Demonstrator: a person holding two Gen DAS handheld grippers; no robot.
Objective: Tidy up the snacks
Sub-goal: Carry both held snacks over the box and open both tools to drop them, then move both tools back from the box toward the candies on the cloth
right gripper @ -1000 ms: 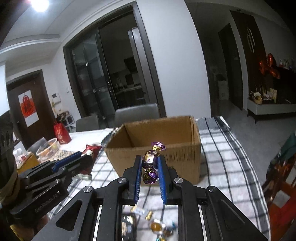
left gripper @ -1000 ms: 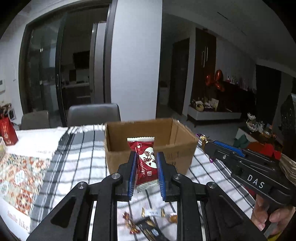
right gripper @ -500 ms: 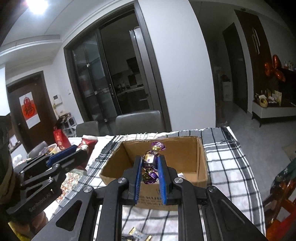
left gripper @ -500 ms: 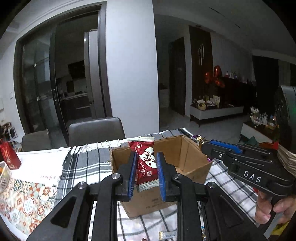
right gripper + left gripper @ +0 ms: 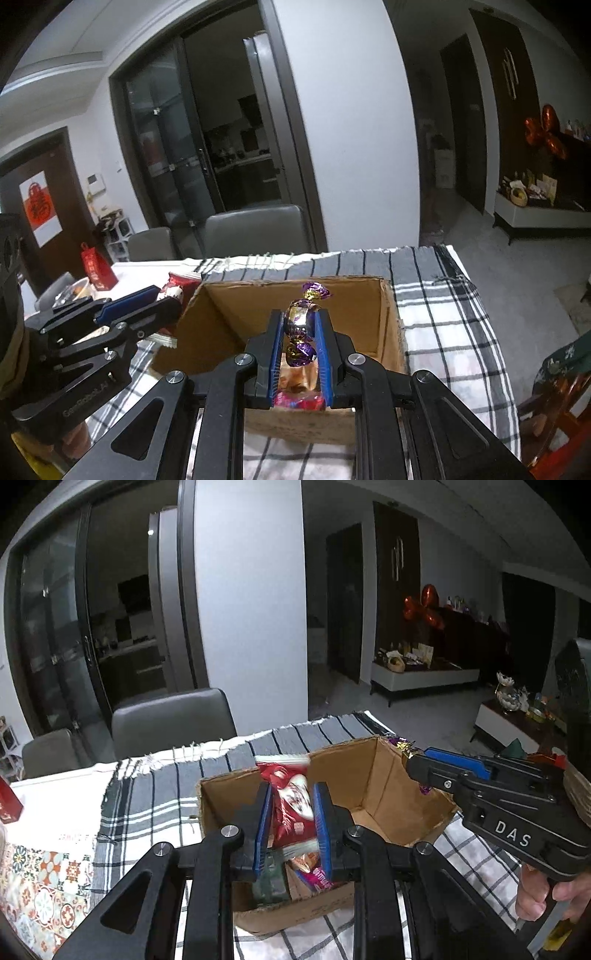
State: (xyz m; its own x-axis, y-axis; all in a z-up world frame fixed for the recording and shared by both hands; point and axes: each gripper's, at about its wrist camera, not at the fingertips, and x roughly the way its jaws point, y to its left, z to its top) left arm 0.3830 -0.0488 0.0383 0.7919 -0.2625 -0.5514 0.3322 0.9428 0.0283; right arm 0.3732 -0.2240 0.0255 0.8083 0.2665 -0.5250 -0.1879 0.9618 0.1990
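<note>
Both claws over the open cardboard box, each with a snack between its pads.

Left claw [image 5: 291,825]: jaws opening, red snack packet [image 5: 290,805] upright between the blue pads and blurred, directly above the cardboard box [image 5: 373,786]; whether the pads touch it cannot be told. Right claw [image 5: 299,341]: clamped together on a purple-and-gold wrapped candy [image 5: 300,325], one twisted end sticking up above the pads, held over the box's inside. Other wrapped snacks [image 5: 310,871] lie on the box floor at the near wall. Box sits on a grey-and-white checked cloth [image 5: 436,317] covering the desk [image 5: 48,786]. A red gift bag [image 5: 96,269] stands at the desk's far left. Beyond it, grey chairs [image 5: 258,232], then dark glass sliding doors [image 5: 207,147].
</note>
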